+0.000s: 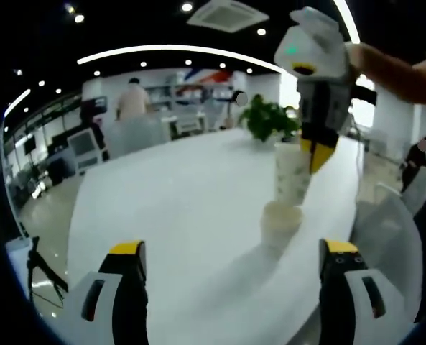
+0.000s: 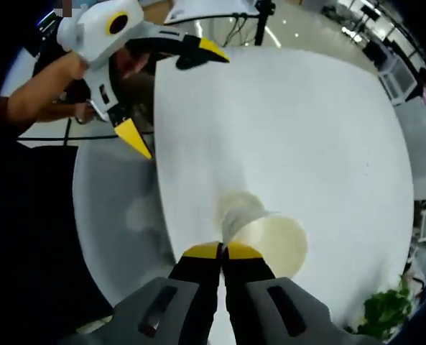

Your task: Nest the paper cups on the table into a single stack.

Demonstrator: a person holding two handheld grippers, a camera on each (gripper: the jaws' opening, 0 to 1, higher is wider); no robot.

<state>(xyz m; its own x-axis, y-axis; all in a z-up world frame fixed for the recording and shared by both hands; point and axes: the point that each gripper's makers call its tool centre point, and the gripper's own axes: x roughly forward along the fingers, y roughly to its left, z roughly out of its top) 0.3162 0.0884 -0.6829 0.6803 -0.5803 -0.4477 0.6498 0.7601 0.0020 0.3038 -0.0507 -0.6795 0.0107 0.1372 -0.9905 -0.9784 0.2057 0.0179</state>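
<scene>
Opposed close views sharing table (image 1: 184, 208)

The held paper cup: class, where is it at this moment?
In the left gripper view the held paper cup hangs right of centre, pinched by the right gripper just above another paper cup standing on the white table.

We take the table (image 1: 184, 194) as our landmark. On it, toward its right edge in the left gripper view, stands a paper cup (image 1: 279, 224). Directly above that cup hangs a second cup (image 1: 292, 175), pinched at its rim by the right gripper (image 1: 317, 154). Behind both, at the table's far end, sits a potted plant (image 1: 268, 119). The left gripper (image 1: 230, 262) hangs over the table's near edge, spread wide.
</scene>
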